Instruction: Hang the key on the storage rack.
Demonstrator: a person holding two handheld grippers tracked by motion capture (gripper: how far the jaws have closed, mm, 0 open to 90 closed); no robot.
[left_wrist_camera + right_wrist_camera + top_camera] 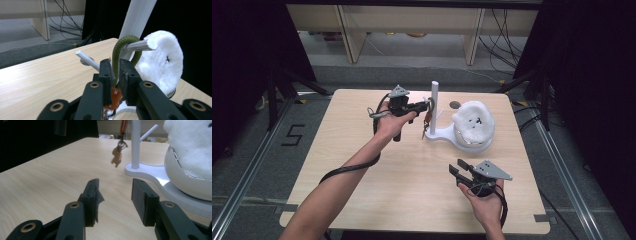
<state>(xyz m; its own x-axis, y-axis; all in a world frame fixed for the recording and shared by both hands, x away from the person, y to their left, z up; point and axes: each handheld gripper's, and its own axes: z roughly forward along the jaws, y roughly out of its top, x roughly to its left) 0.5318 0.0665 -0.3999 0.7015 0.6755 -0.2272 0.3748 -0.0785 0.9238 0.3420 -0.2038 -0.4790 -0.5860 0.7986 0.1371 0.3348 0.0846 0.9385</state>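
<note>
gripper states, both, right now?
Left gripper: shut on the green cord loop hooked over the stand's metal peg.
Right gripper: open, holding nothing, above the table.

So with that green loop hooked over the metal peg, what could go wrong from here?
The left gripper pinches the green cord just below the peg; letting go too early might leave the loop near the tip, where it could slide off. Pulling sideways could tip the white stand, which looks slim. The orange charm dangling below may swing against the post.
</note>
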